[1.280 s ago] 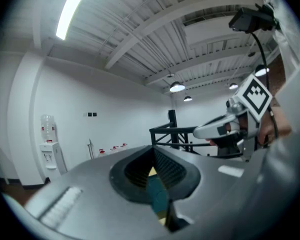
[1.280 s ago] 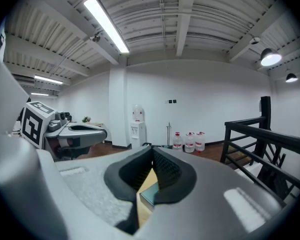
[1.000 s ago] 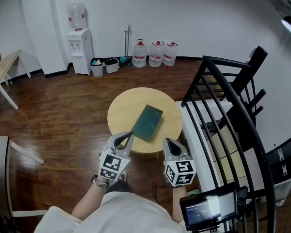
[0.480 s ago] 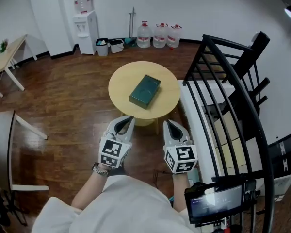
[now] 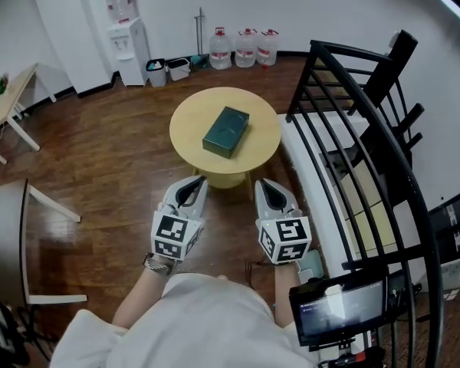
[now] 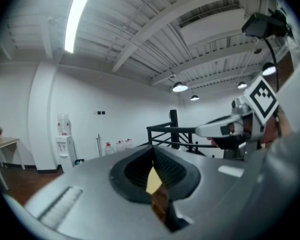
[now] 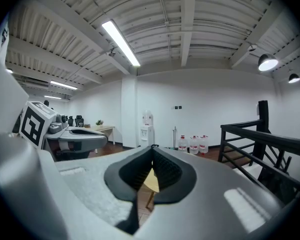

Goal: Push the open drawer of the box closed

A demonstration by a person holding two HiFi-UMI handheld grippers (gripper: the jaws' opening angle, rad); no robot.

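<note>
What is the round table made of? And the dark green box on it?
The round table looks like wood or wood-look board: pale tan, matte, no glare. The dark green box is harder to tell: its smooth top with a faint sheen suggests coated cardboard or plastic.

Left gripper (image 5: 198, 182): jaws are pressing together, gripping nothing; it is pointing forward, close to level.
Right gripper (image 5: 260, 183): jaws are pressing together, gripping nothing; it is sitting parallel beside the left.
</note>
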